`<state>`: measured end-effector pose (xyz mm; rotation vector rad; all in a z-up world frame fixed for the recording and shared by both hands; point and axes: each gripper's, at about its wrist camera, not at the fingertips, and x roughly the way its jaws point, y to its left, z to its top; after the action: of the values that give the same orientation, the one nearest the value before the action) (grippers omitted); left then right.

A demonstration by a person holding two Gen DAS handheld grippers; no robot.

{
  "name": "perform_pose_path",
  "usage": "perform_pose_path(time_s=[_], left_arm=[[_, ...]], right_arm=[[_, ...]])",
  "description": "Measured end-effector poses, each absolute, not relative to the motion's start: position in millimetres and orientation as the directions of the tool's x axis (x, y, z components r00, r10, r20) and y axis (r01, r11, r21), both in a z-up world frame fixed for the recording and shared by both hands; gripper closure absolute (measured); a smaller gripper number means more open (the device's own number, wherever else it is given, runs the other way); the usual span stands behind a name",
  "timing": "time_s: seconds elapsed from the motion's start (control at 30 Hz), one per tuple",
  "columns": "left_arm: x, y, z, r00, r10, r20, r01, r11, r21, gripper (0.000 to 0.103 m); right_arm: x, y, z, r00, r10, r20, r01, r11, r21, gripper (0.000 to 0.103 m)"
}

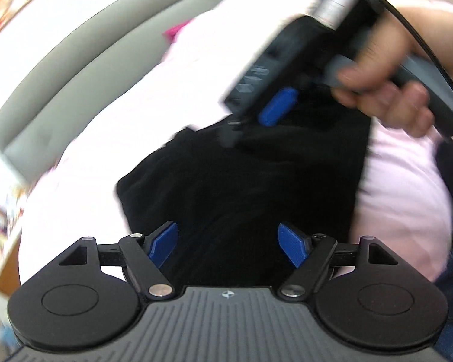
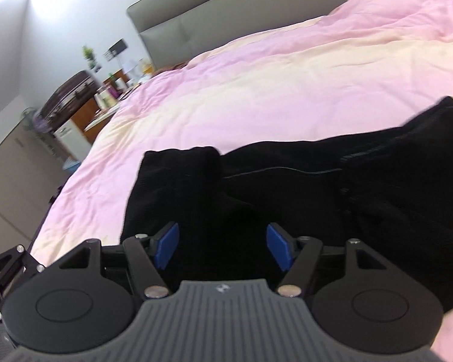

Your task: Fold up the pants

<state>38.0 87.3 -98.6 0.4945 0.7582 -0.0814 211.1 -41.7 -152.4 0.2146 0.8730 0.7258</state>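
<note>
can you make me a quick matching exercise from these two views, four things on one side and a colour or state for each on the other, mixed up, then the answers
Things
1. pants
2. bedspread
3. headboard
4. left claw

Colour or state
A. pink and cream
B. open, nothing between its pads
C. black, lying on the bed
D. grey, padded

Pairs: 1-C, 2-A, 3-D, 4-B
</note>
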Motion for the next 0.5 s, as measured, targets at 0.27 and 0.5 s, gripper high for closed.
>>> perform_pose_path(time_s=[0.27, 0.5], left_arm=[[62.5, 187.6, -114.6, 0.655, -0.084, -0.751, -0.008, 0.993, -0.118, 0.022], [79.9, 179.7, -136.3, 0.607, -0.212, -0.766, 0.026, 0.969, -0.247, 0.021]], right_arm=[[270.3, 20.1, -170.5, 0.303, 0.691, -0.656, -0.494, 0.702, 0.512, 0.039], [282.8, 29.7, -174.6, 0.275, 0.691, -0.668, -0.536, 0.687, 0.491, 0.071]])
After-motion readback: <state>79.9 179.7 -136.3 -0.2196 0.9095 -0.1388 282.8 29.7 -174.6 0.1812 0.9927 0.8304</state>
